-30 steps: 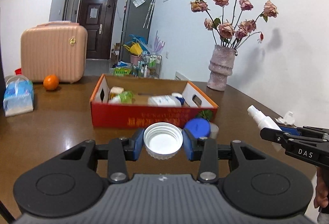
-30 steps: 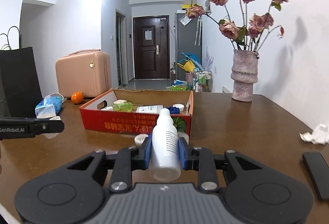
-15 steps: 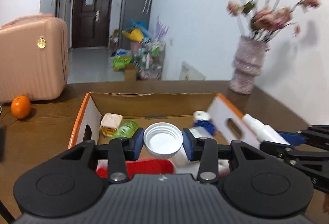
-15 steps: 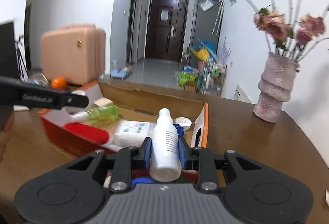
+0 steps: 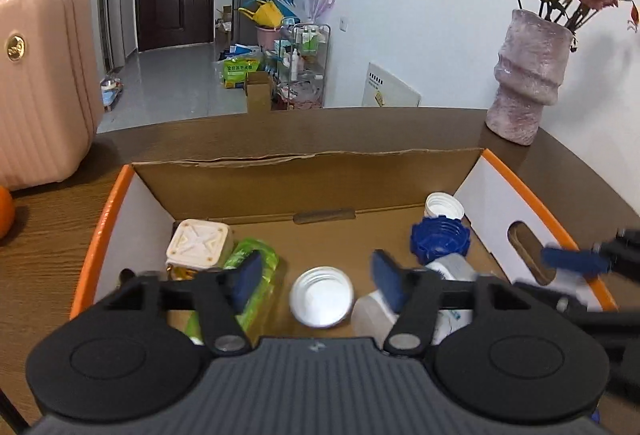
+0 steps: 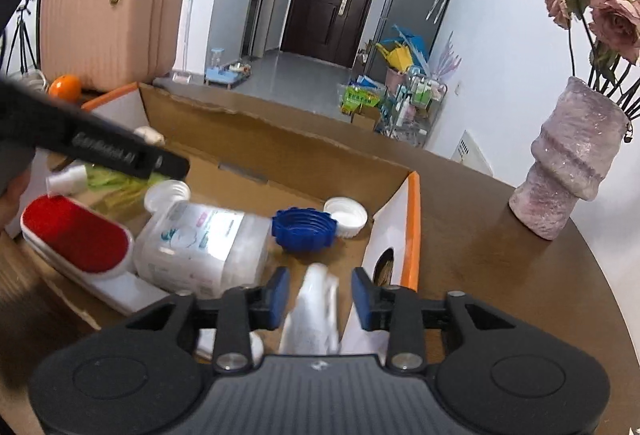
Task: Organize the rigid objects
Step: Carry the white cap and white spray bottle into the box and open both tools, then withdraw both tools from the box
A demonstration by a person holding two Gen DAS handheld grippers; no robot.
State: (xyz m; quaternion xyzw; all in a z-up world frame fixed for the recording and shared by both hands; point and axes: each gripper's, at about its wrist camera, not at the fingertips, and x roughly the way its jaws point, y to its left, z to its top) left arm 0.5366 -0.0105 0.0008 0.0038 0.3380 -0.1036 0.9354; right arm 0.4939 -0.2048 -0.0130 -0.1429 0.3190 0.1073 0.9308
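- Over the cardboard box (image 5: 308,179), both grippers are held pointing down into it; box is set on a brown wooden table (image 6: 500,259).
- L gripper (image 5: 316,281): jaws are opening, pads stand well apart. White cap (image 5: 322,297) is seen between them w/ a gap each side, no pad touching it; it can't be told whether it rests on the box floor.
- R gripper (image 6: 320,293): jaws are opening. White spray bottle (image 6: 314,311) is seen blurred between the pads, w/ a gap visible on both sides, so not gripped.
- Inside box, L side: a cream square lid (image 5: 198,245) on a small jar, a green bottle (image 5: 256,287) lying beside it.
- Inside box, R side: blue ribbed cap (image 5: 440,239), small white cap (image 5: 444,205) just behind it, touching or nearly so.
- From R wrist view: a large clear-white jug (image 6: 204,247) is seen lying on its side, a red-topped white item (image 6: 76,235) just beside it.
- Outside box: pink suitcase (image 5: 40,83) and an orange (image 6: 65,86) at far L; a stone-look vase (image 5: 530,87) w/ dried roses at far R, well apart from box.
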